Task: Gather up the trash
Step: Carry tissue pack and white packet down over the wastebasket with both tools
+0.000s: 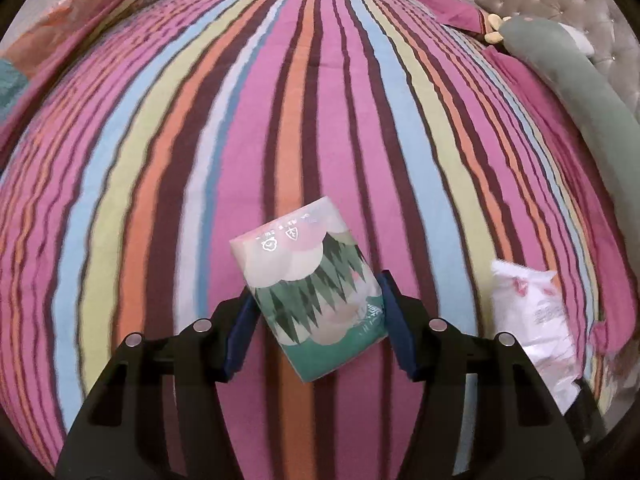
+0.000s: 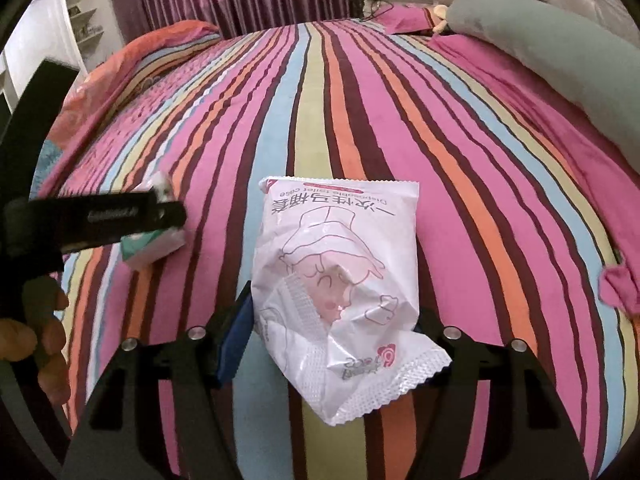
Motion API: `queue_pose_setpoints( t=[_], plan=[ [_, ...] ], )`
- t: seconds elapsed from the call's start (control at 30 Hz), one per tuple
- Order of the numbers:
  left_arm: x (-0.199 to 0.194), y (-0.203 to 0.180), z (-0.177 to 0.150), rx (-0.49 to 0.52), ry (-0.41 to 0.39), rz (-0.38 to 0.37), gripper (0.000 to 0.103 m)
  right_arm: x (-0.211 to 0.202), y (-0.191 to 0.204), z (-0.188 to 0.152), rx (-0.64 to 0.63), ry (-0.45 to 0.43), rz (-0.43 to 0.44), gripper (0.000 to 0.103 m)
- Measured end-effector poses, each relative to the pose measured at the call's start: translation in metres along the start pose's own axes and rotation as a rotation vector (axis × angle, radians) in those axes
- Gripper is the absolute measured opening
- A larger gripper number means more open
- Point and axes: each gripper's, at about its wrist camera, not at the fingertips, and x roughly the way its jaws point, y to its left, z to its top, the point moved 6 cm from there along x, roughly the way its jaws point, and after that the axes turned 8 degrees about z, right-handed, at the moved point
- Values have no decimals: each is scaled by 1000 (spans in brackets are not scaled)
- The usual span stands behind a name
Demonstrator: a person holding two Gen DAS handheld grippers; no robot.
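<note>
— Where is the tissue pack [image 1: 316, 300]?
— Between the blue pads of the left gripper [image 1: 318, 330], clamped, above the striped bedspread [image 1: 320, 120].
— And the white wrapper [image 2: 340, 280]?
— The right gripper [image 2: 336, 344] grasps its crumpled lower part — over the same bedspread. A green bolster [image 2: 552, 48] lies far right.

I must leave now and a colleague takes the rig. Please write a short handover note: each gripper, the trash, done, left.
Left gripper: shut on the green tissue pack, above the striped bedspread.
Right gripper: shut on the white toilet seat cover packet.
Done: both pieces are gripped.
Left: carry both to a bin; none shows in either view. No other loose trash is visible on the bed.
</note>
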Motion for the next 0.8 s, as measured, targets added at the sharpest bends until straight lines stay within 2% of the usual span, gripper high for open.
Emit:
queue_pose_setpoints(
  t=[0.5, 0.8],
  plan=[
    [-83, 46, -74, 22, -67, -14, 57, -70, 26, -49, 44, -37, 52, 63],
    [-114, 69, -125, 23, -72, -28, 57, -102, 39, -84, 78, -45, 93, 63]
  ],
)
